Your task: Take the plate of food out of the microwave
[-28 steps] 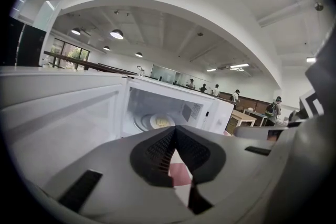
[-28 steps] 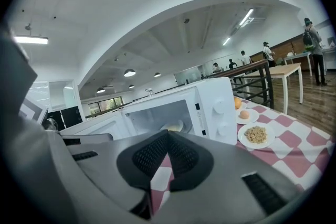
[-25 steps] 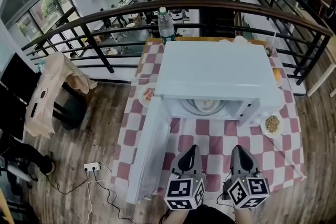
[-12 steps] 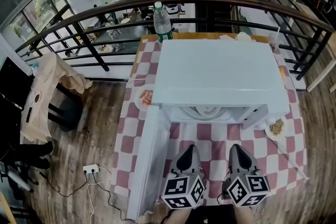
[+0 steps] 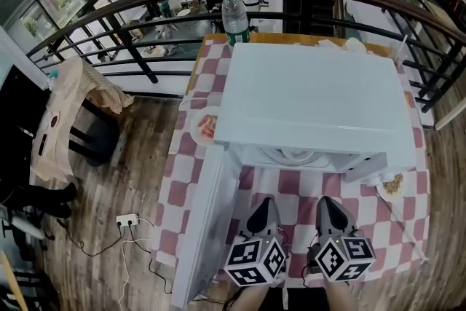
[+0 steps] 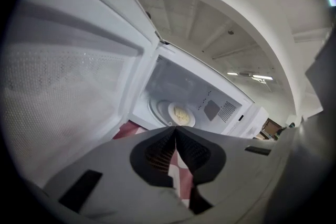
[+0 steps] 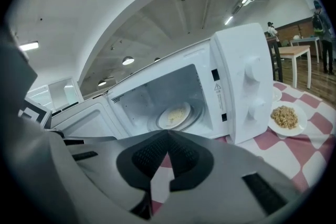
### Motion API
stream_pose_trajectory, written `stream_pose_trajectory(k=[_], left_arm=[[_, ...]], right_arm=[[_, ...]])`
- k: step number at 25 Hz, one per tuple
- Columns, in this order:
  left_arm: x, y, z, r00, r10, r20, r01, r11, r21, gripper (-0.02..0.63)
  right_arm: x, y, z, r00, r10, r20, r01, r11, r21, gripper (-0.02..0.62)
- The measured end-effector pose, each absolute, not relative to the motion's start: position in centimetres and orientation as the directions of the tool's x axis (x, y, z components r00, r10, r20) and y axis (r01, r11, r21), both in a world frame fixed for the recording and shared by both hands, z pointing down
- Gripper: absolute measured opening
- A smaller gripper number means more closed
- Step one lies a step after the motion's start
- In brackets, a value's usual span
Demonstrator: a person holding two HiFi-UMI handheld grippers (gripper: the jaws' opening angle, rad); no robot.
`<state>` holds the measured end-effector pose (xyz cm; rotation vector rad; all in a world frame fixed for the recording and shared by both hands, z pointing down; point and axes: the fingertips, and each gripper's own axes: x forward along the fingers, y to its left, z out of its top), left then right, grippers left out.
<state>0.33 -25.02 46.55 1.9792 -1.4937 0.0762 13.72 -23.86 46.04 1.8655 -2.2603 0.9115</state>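
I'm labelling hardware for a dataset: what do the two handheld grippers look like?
Both the left gripper and right gripper have grey, tapering jaws with dark ribbed pads. Each carries a white cube printed with black square markers.

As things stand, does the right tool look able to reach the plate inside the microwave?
Probably yes: the microwave door stands wide open, and nothing lies between the right tool and the plate of food inside. Its jaws are shut, though.
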Motion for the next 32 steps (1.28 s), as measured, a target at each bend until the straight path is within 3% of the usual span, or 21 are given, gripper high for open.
stream_pose_trajectory(k=[17, 28, 32], left_arm=[[2.0, -30.7, 49.8, 0.363, -0.812, 0.456, -0.846, -0.083, 0.526, 0.014], [3.0, -33.1, 50.8, 0.428, -0.782, 0.454, -0.794, -0.085, 0.602, 0.096], [3.6, -34.0, 51.0, 0.454, -0.766, 0.456, -0.794, -0.115, 0.597, 0.13]], right_arm=[[13.7, -31.2, 49.7, -0.293, -0.847, 0.444, -0.859, 0.029, -0.512, 0.04], [13.1, -33.5, 50.5, -0.336, -0.831, 0.442, -0.838, 0.049, -0.544, 0.049], [13.1, -34.2, 50.9, -0.345, -0.827, 0.443, -0.824, 0.042, -0.565, 0.091]])
